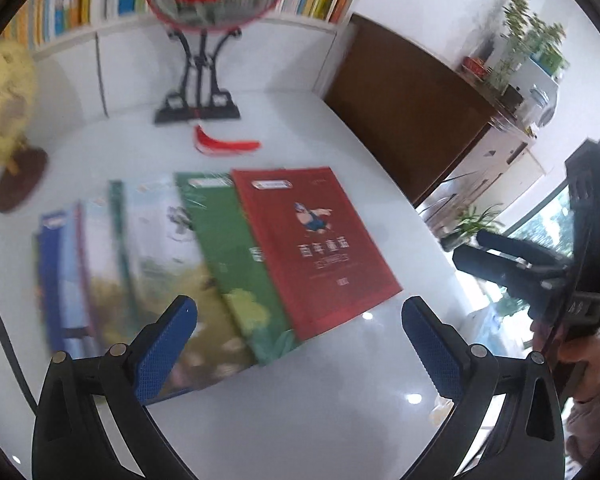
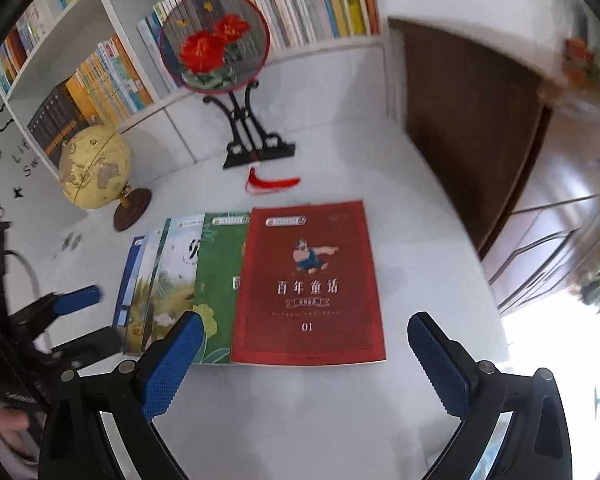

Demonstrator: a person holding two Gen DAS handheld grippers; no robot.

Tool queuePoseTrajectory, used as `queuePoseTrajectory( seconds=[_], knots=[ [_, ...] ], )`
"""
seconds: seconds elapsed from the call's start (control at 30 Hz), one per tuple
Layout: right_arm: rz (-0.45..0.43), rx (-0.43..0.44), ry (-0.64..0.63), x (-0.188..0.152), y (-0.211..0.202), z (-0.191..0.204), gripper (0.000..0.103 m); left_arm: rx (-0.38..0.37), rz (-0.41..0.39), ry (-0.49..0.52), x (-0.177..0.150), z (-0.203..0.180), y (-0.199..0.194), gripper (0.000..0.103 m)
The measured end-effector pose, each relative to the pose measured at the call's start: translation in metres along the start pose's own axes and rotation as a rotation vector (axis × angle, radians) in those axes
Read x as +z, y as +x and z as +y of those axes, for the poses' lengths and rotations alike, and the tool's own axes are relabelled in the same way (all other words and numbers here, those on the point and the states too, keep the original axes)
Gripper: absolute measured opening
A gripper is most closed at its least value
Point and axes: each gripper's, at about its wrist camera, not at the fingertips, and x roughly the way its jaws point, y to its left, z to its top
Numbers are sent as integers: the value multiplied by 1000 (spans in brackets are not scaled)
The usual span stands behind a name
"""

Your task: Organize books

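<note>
While both grippers, left [image 1: 299, 344] and right [image 2: 305, 354], gape empty, the red book [image 2: 308, 284] lies flat just beyond, long axis near-to-far.

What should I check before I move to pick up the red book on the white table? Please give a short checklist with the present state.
1. Right tool open: ok, wide apart and holding nothing.
2. Left tool open: ok, also holding nothing.
3. Red paperback book on top of the fanned row: ok, it overlaps the green book and nothing lies on it.
4. Right edge of the red book free: ok, only bare white table beside it.
5. Red tassel apart from the books: ok.
6. Free slot on the white bookshelf: cannot tell.
</note>
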Motion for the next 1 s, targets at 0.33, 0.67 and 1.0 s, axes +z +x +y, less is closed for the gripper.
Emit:
queuePoseTrajectory(
  seconds=[0.33,0.67,1.0],
  knots=[
    [250,160,87,12,102,-78,90,21,39,-54,10,-18,70,102],
    [350,287,112,10,146,-106,89,47,114,-201,6,1,111,102],
    [351,435,123,12,154,-109,86,-24,100,-170,11,0,118,102]
  ],
)
